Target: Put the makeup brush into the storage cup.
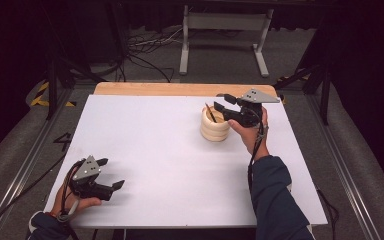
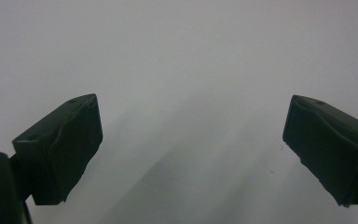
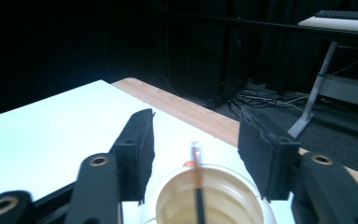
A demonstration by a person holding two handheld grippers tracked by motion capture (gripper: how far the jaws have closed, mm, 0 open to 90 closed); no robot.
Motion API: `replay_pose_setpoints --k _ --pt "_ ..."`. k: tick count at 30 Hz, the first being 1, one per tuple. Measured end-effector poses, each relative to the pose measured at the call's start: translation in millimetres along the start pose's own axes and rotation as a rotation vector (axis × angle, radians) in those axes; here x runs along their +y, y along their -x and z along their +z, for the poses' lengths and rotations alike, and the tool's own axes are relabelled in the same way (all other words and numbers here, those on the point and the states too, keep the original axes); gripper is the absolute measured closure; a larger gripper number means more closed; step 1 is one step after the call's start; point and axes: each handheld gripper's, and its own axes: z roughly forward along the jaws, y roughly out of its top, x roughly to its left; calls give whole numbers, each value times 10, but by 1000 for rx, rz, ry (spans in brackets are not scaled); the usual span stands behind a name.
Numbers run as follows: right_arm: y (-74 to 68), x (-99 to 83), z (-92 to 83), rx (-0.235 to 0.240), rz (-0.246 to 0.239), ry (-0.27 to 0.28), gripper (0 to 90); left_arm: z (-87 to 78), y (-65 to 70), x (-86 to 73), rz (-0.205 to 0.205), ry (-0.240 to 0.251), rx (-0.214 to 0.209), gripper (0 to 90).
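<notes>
A cream ribbed cup (image 1: 215,125) stands on the white table top (image 1: 170,155), right of centre toward the back. A thin dark stick with an orange tip (image 1: 210,113) leans inside it. My right gripper (image 1: 219,101) hovers just over the cup's rim, held from the right. In the right gripper view the stick (image 3: 197,177) rises from the cup (image 3: 163,193) between the open jaws (image 3: 196,126), and neither pad touches it. My left gripper (image 1: 112,173) rests near the front left corner, open over bare white surface (image 2: 191,135), with nothing between its fingers.
A wooden strip (image 1: 180,89) runs along the table's far edge. Beyond it on the dark floor are a white metal desk frame (image 1: 225,22) and loose cables (image 1: 150,45). Metal rails flank the table on both sides.
</notes>
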Motion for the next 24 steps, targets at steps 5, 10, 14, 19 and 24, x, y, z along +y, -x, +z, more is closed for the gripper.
replay_pose_setpoints --k 5,10,14,19,24 --pt "-21 5 -18 -13 -14 -7 367 0 5 2 1 -3 -1 57" --pt "-38 5 -14 -35 -23 -16 189 1 2 2 0 -2 -1 57" --pt "-42 -1 -2 -40 -21 -20 112 -1 0 0 -1 -1 -1 56" --pt "-57 -10 12 -47 -25 -29 54 -5 -2 2 3 -1 5 56" --pt "-66 -13 23 -55 -35 -44 28 -2 1 1 -1 -2 3 55"
